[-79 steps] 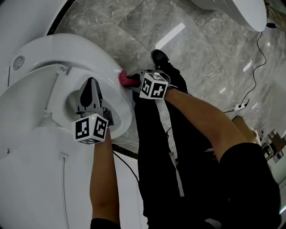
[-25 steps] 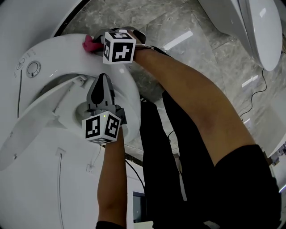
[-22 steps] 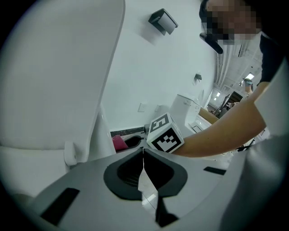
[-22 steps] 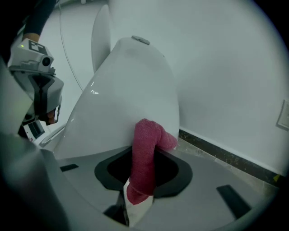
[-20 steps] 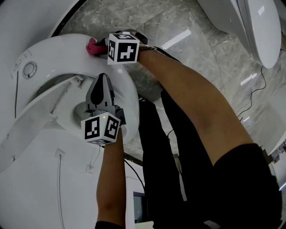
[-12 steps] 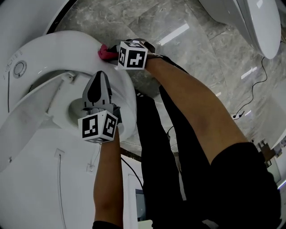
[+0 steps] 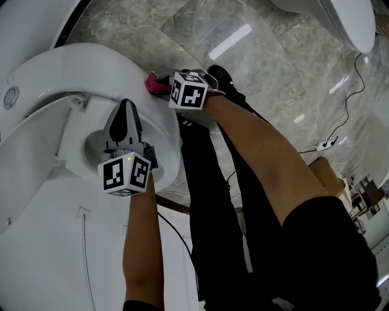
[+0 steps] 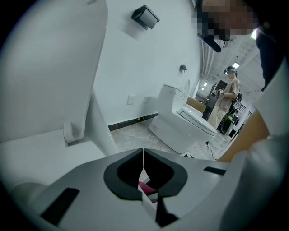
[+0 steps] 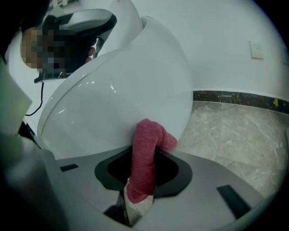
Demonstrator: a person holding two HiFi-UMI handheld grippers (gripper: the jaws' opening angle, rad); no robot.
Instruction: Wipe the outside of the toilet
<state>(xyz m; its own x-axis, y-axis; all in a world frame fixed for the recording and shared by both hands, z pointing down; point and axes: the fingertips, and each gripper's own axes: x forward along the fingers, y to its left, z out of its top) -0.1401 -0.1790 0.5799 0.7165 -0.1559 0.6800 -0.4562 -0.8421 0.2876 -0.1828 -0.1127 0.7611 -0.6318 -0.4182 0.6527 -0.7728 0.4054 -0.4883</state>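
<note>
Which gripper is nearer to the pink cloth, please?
Right. The right gripper clamps the cloth at the toilet's outside; the left gripper, shut, is over the bowl.

A grey marble floor (image 7: pixel 267 67) fills the upper middle and right. The toilet (image 7: pixel 79 67) stands on it at upper left, a second toilet (image 7: pixel 346 15) at the top right corner. A black shoe (image 7: pixel 220 78) rests near centre, and a white power strip (image 7: pixel 325 145) lies at the right.

The grey marble floor (image 7: pixel 200 24) carries a second white toilet (image 7: pixel 340 15). A black cable (image 7: pixel 351 79) runs from beside it to what appears to be a white power strip (image 7: pixel 327 144), near a brown box (image 7: pixel 331 176). The white wall bears a dark baseboard (image 9: pixel 235 97), a white wall plate (image 9: pixel 257 49) and a black mounted fixture (image 8: pixel 145 17); a person (image 8: pixel 230 97) stands well apart in the background.
</note>
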